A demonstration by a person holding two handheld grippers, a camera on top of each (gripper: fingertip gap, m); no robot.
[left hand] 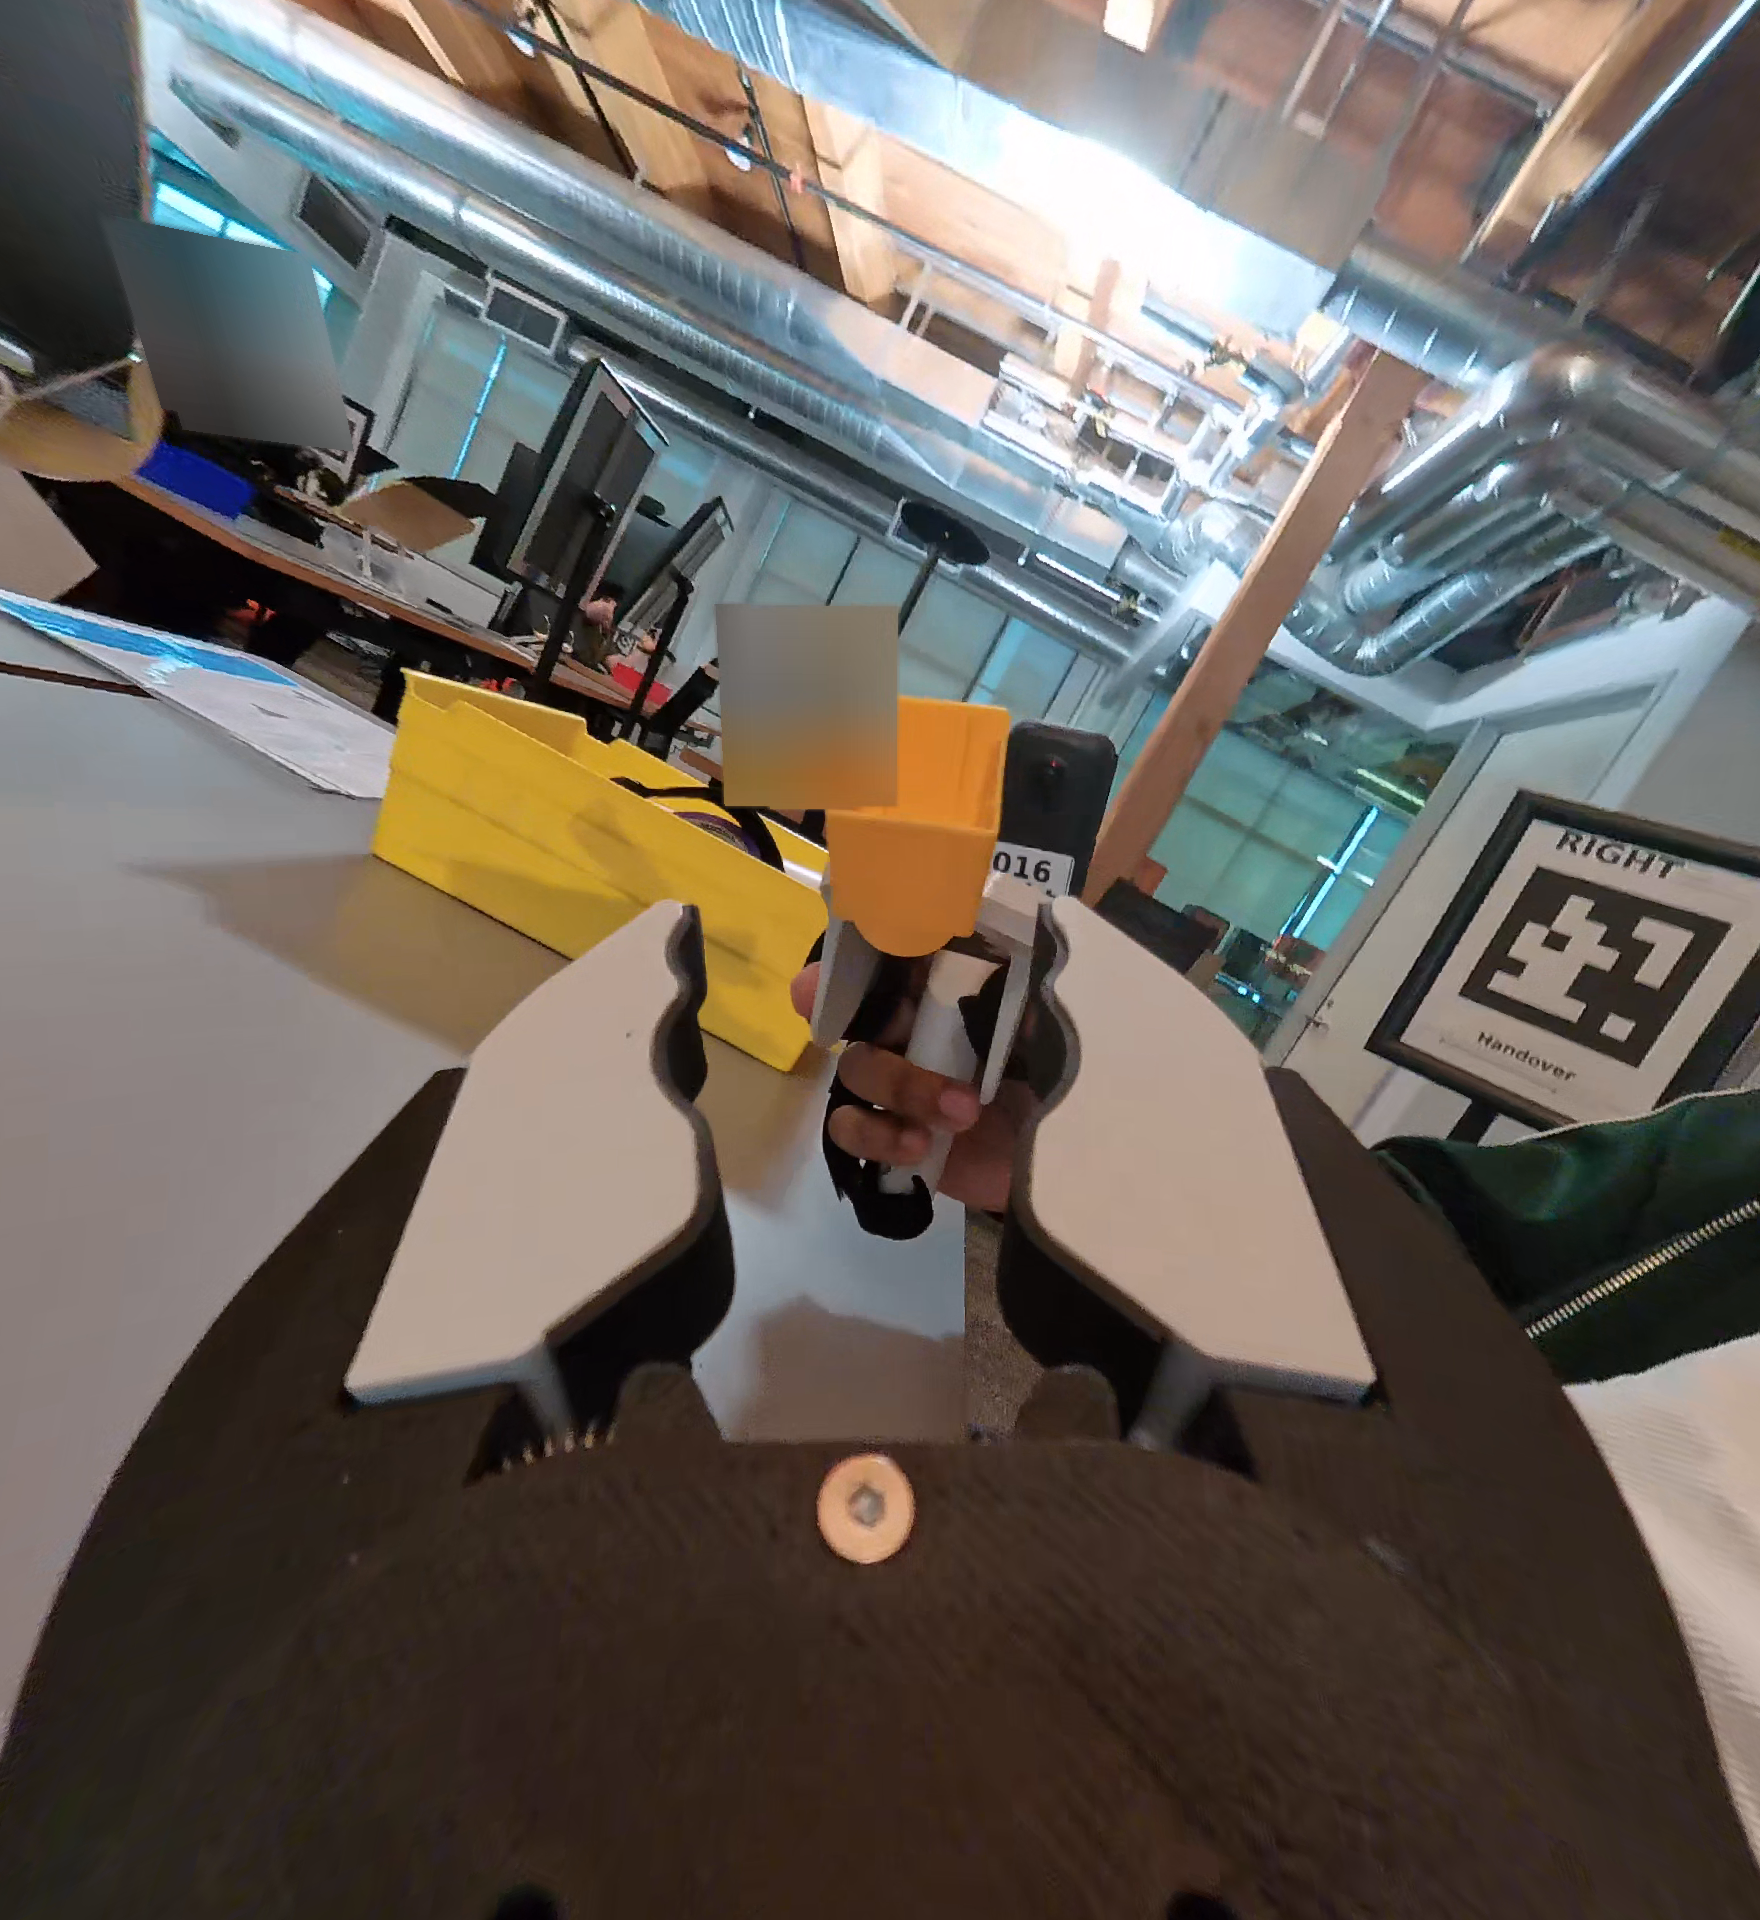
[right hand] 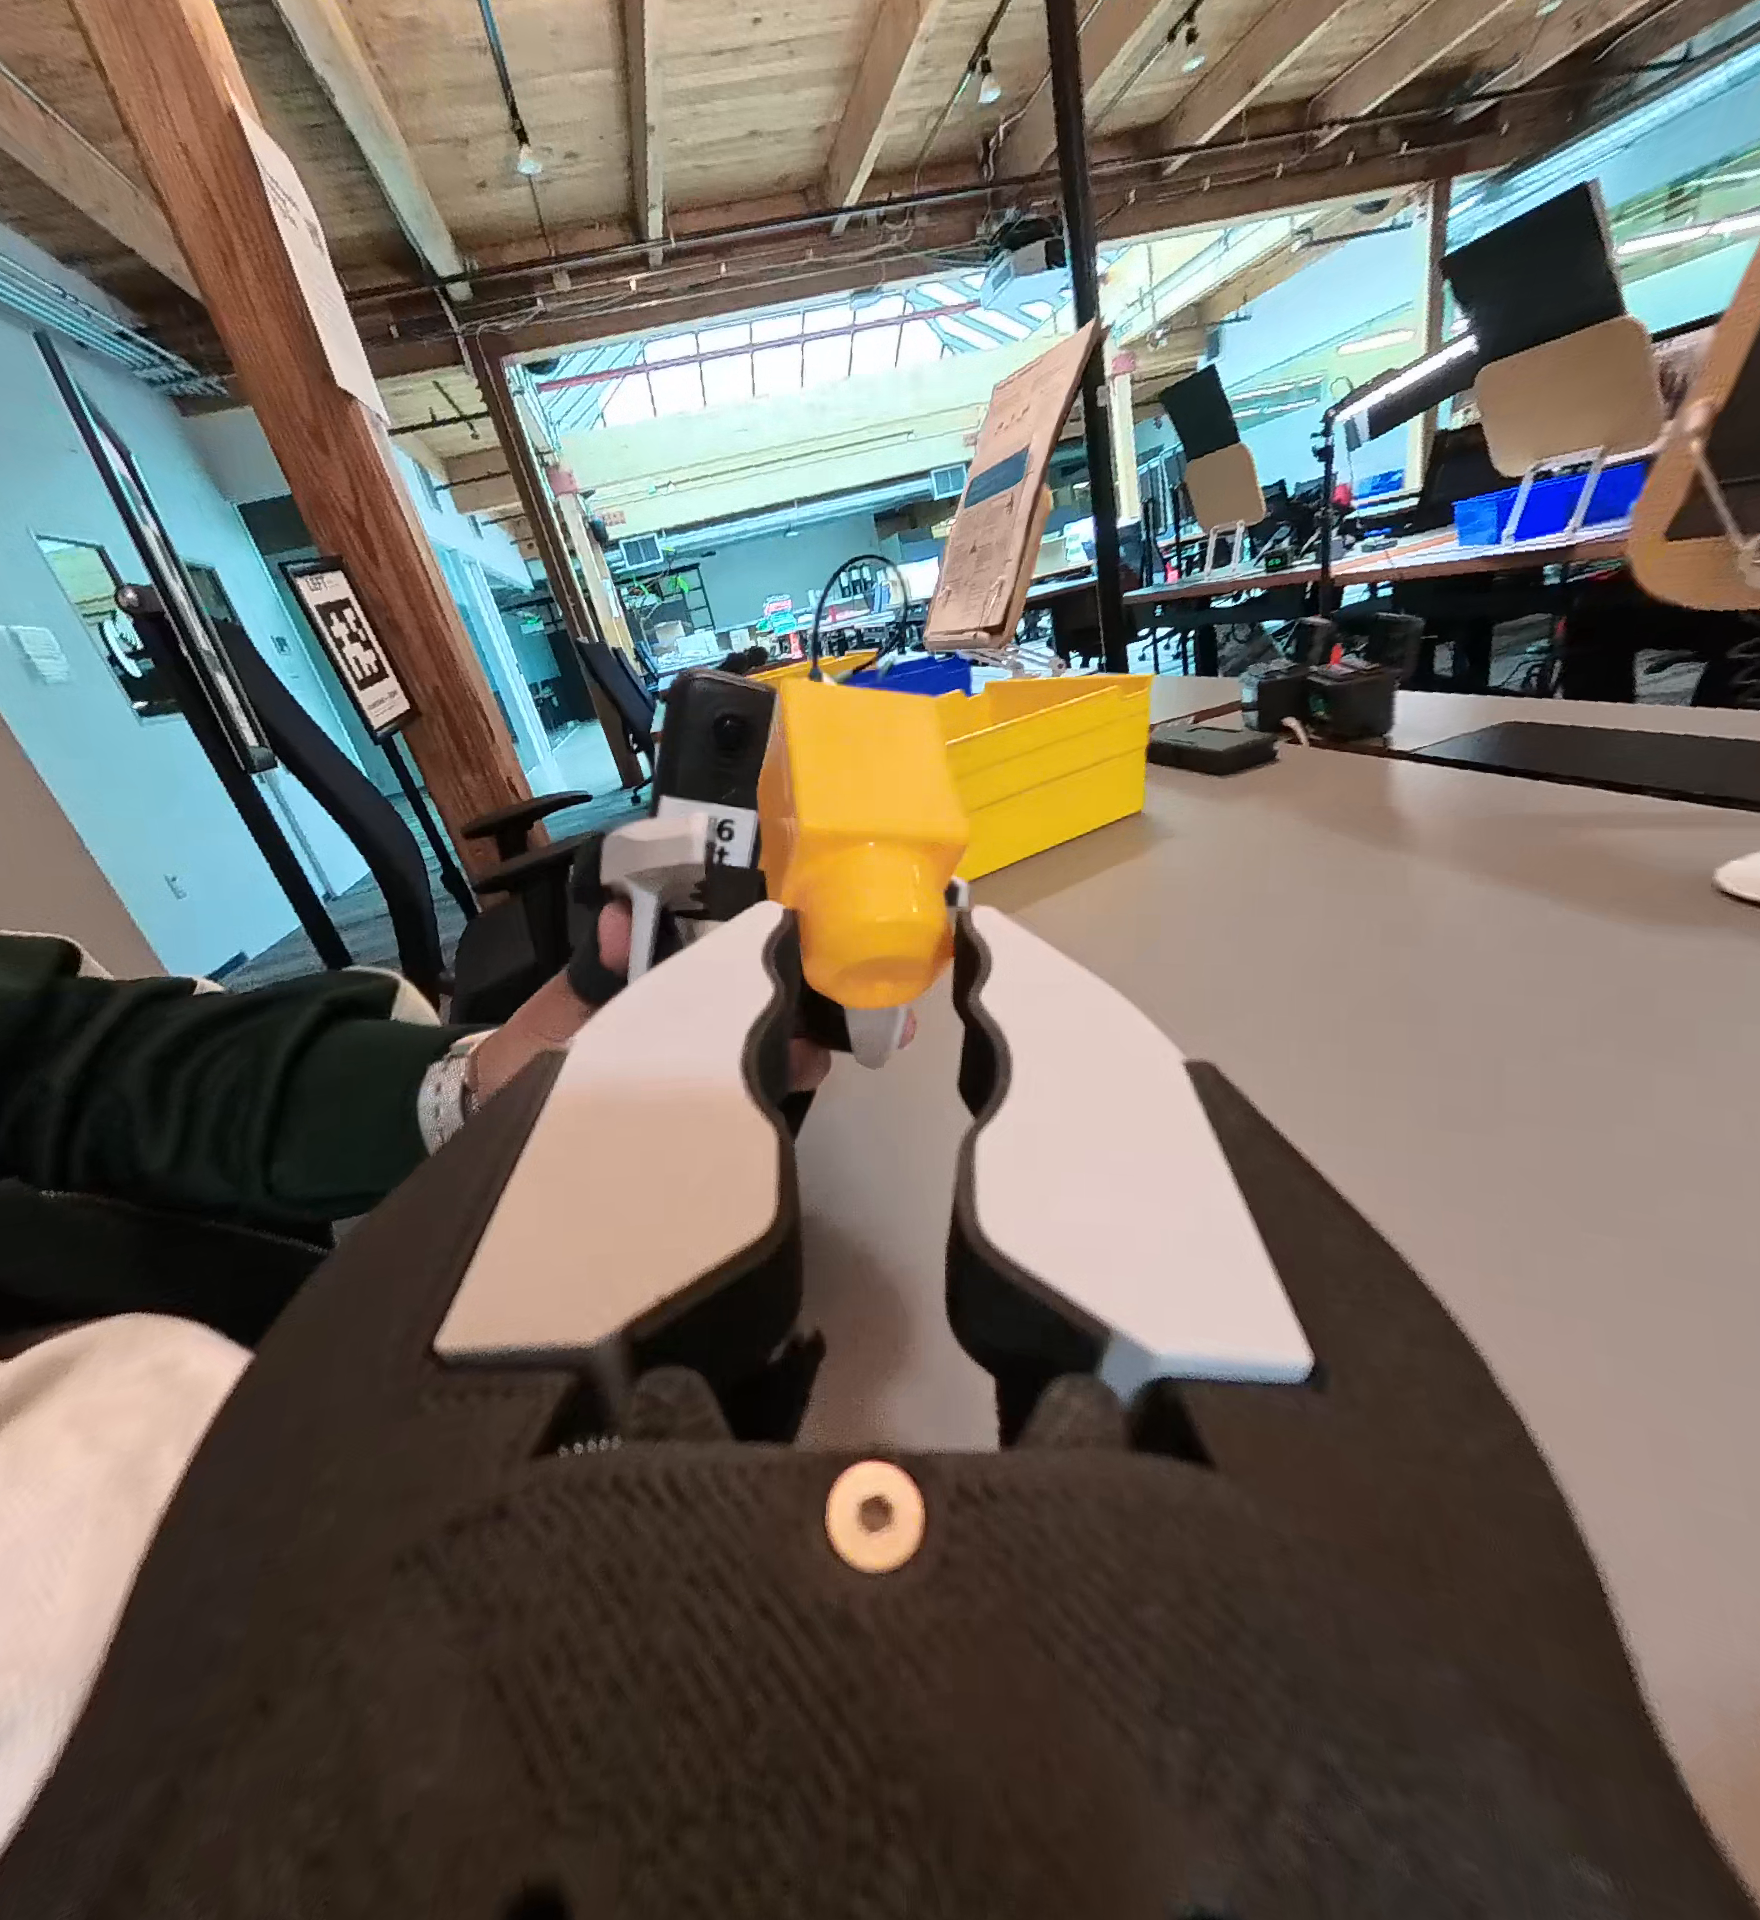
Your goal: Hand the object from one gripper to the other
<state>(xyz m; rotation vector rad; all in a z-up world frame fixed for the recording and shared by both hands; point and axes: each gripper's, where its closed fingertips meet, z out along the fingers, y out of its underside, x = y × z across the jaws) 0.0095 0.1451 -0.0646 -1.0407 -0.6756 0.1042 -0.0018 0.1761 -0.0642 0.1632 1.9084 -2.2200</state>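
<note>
An orange funnel-shaped object with a square open top and a round narrow end is held in the air over the table edge. My right gripper is shut on its narrow end. In the left wrist view the right gripper's white fingers clasp that end from below. My left gripper is open wide and empty, its fingertips on either side of the right gripper's fingers, just short of the object. The left gripper's body shows behind the object in the right wrist view.
A yellow bin sits on the grey table, also seen behind the object in the right wrist view. A framed marker sign stands at the right. Green sleeves, a wooden post and office chairs are at the left.
</note>
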